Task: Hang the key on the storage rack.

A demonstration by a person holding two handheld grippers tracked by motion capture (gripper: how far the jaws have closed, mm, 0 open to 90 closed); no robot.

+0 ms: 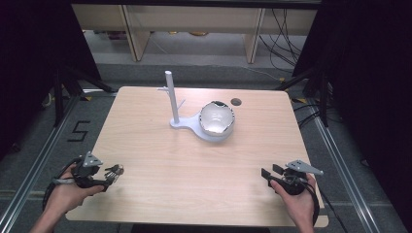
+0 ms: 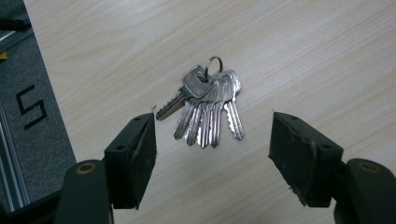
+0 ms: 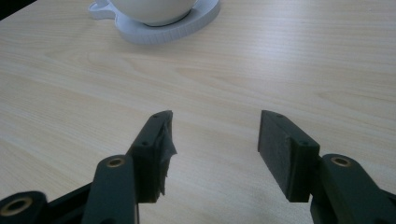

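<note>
Keys (image 2: 205, 105) lie loose on the wooden table (image 2: 303, 56), 12 o'clock of the left gripper (image 2: 212, 140), jaws spread; right gripper (image 3: 215, 140) spread too, bowl (image 3: 154, 11) cut off.

Bunch of keys (image 2: 207, 105) lay on table (image 1: 194, 170) near front left corner, just ahead of left gripper (image 1: 104, 175) (jaws apart, keys beyond their tips, not between them). Right gripper (image 1: 268, 173) sat over front right part of table, well apart from keys. Stand with upright post (image 1: 171, 99) stood toward back centre; bowl (image 1: 217, 118) rested on stand's base, right of post. Hole in tabletop (image 1: 236, 102) lay just behind bowl.
</note>
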